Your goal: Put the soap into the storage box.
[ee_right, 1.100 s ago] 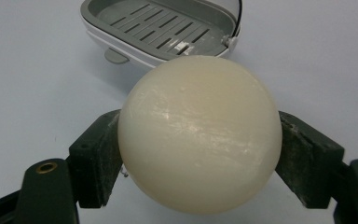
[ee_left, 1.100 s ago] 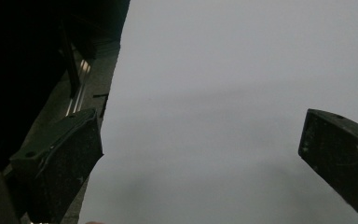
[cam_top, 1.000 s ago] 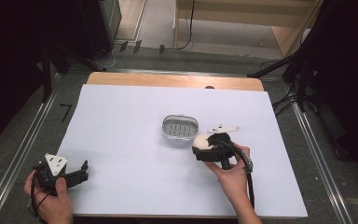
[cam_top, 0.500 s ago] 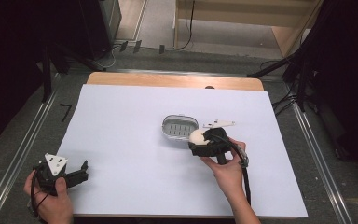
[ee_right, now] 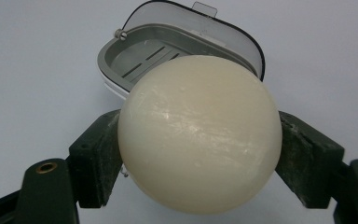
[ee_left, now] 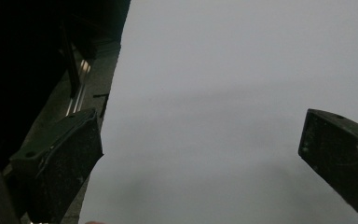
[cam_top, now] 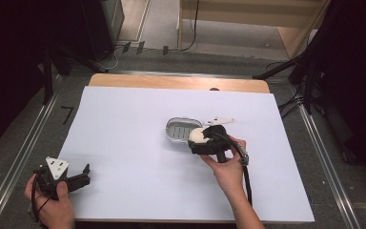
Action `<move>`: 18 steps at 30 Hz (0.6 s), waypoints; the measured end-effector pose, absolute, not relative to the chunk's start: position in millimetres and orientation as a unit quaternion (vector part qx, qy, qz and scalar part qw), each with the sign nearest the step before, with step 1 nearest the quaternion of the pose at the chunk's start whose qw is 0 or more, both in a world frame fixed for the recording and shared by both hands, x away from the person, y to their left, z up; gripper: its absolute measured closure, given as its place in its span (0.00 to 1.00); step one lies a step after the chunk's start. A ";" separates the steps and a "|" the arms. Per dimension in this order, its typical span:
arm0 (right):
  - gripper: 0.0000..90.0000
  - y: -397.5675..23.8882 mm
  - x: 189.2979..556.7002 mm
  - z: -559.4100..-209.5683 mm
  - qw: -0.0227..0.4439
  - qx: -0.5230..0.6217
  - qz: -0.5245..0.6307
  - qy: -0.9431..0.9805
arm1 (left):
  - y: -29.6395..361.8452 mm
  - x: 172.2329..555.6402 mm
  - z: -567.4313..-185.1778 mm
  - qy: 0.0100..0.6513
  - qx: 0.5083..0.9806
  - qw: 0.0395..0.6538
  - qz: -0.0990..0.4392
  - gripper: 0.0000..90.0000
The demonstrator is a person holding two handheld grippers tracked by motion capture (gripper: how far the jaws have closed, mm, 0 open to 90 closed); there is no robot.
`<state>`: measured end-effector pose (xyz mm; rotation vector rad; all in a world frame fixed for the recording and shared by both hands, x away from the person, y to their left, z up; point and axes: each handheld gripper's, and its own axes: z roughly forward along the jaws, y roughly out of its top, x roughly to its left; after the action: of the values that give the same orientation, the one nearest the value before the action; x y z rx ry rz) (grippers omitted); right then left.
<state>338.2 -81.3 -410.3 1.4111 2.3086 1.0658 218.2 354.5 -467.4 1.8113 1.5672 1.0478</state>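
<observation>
R gripper (ee_right: 200, 154) clamped on soap (ee_right: 199, 135), L gripper (ee_left: 200, 154) wide open

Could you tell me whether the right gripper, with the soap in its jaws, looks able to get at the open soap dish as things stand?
Probably yes: the right gripper holds the soap just short of the open soap dish, with nothing between them.

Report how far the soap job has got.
Done: the soap is gripped between the right gripper's pads, and the soap box lies open on the table. In hand: the soap is held by the box. Left: set it in the tray and let go. The left gripper is open, apart.
</observation>
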 end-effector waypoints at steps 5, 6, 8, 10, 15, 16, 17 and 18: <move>0.26 -77.4 342.9 -409.3 0.116 0.485 0.365 0.787 | 354.5 218.2 -467.4 0.579 0.669 0.260 0.387 0.00; 0.26 -75.7 344.9 -408.9 0.115 0.484 0.365 0.787 | 354.5 218.2 -467.3 0.579 0.669 0.260 0.387 0.00; 0.26 -74.7 345.5 -408.5 0.114 0.486 0.365 0.786 | 354.5 218.3 -467.3 0.579 0.669 0.260 0.387 0.00; 0.26 -72.5 347.4 -408.3 0.115 0.486 0.365 0.786 | 354.6 218.2 -467.3 0.579 0.669 0.260 0.386 0.00; 0.26 -64.9 353.6 -408.5 0.120 0.483 0.360 0.789 | 354.4 218.4 -467.5 0.579 0.669 0.260 0.387 0.00; 0.26 -63.8 354.7 -408.4 0.118 0.485 0.359 0.789 | 354.4 218.4 -467.5 0.579 0.669 0.260 0.387 0.00; 0.26 -62.9 356.1 -408.7 0.118 0.484 0.358 0.790 | 354.5 218.4 -467.4 0.579 0.669 0.260 0.387 0.00; 0.26 -61.9 357.2 -408.6 0.117 0.485 0.357 0.790 | 354.5 218.4 -467.4 0.579 0.669 0.260 0.386 0.00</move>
<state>357.2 -61.9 -408.6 1.4189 2.3107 1.0462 218.4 354.5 -467.4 1.8114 1.5685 1.0466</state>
